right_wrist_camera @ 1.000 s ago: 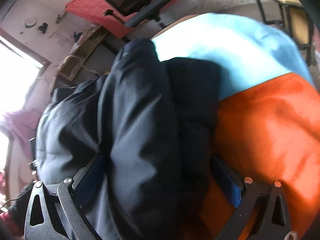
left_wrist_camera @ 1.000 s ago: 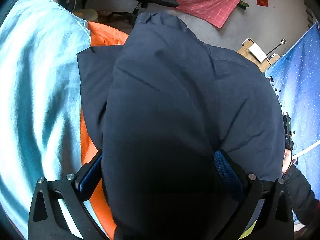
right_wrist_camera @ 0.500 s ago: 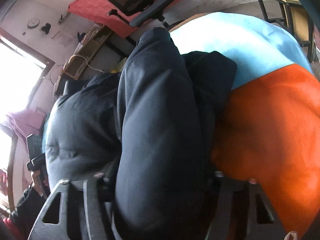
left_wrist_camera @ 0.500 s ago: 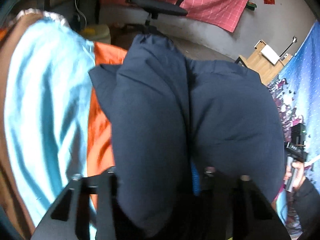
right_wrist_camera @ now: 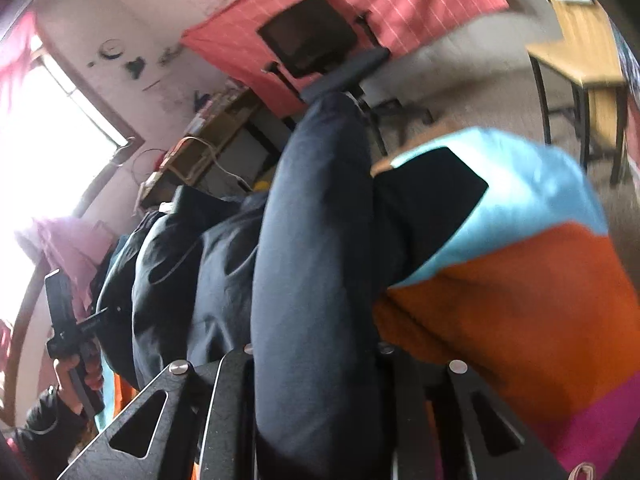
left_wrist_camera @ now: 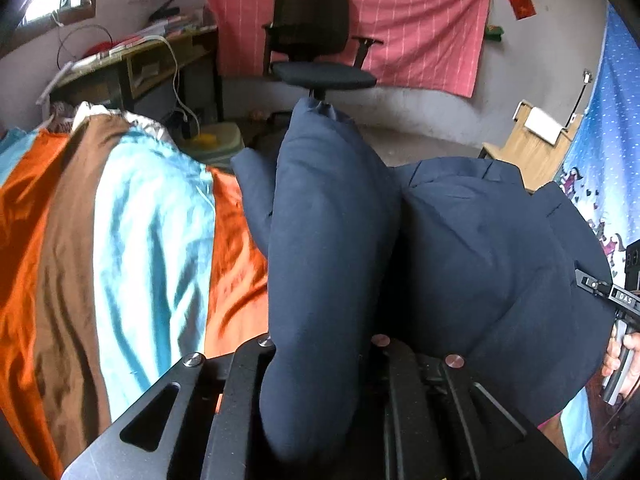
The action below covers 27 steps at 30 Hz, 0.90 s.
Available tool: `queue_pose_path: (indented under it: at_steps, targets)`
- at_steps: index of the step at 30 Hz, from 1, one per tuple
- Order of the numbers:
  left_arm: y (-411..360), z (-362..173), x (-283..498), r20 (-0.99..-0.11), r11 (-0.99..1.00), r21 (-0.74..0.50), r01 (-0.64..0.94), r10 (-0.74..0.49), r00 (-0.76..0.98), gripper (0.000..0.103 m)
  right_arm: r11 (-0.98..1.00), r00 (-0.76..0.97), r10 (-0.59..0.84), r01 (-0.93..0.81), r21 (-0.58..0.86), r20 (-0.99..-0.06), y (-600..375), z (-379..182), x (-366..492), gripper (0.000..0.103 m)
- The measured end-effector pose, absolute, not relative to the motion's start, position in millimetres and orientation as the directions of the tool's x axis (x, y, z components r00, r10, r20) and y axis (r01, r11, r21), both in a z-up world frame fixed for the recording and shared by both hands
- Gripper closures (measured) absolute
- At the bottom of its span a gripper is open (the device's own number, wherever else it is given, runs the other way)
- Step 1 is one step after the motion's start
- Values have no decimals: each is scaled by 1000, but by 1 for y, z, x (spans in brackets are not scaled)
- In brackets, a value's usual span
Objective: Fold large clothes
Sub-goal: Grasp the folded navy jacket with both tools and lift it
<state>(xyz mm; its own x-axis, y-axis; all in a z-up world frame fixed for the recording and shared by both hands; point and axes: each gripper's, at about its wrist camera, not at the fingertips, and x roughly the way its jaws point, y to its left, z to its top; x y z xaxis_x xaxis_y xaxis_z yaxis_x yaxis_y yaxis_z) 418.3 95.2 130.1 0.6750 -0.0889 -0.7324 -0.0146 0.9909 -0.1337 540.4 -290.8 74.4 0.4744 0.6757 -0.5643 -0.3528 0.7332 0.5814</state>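
A fold of one navy garment [left_wrist_camera: 320, 264] is clamped in the left gripper [left_wrist_camera: 320, 344], and another fold [right_wrist_camera: 312, 280] in the right gripper [right_wrist_camera: 316, 352]; both fingertip pairs are hidden by cloth. The garment is held raised above one striped bedspread [left_wrist_camera: 132, 248], its lower edge cut off.

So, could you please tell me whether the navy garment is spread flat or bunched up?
Bunched: the navy garment rises in thick folds, pinched between both grippers' jaws.

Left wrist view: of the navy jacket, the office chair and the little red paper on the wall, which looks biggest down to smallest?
1. navy jacket, though nearest the camera
2. office chair
3. red paper
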Motion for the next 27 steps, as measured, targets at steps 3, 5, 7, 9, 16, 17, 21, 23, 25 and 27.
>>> queue_pose_path:
  at_steps: [3,5,7,9,16,17,21,23,25,27]
  targets:
    - [87,151,402,-705,993,-118,2,-85,704,92,729,497,682,-397,558,-537,-290,99,525,84]
    - [78,170,405,-692,993,-118,13,-92,716,92,724,507,687,-414,551,-521,-288,111,517,84]
    - [70,179,402,-681,991,-130,19,-103,725,92,720,514,691,-428,546,-509,-289,119,509,84]
    - [68,182,397,-675,991,-129,23,-105,730,92,723,518,689,-437,535,-507,-283,125,506,84]
    - [72,172,391,-684,990,-140,20,-111,721,92,721,510,692,-464,515,-510,-283,128,492,84]
    - [75,168,394,-690,990,-137,19,-110,715,92,720,506,693,-463,516,-514,-281,125,493,84]
    - [79,145,401,-719,990,-142,8,-109,686,92,724,490,689,-442,529,-534,-279,109,497,84]
    - [83,126,409,-740,989,-147,-5,-106,664,92,730,482,683,-428,533,-549,-275,101,500,84]
    - [89,106,417,-762,987,-160,-19,-111,638,92,745,469,667,-410,526,-579,-270,86,506,84]
    - [92,90,421,-775,988,-154,-33,-100,624,92,761,454,649,-396,514,-611,-266,73,508,83]
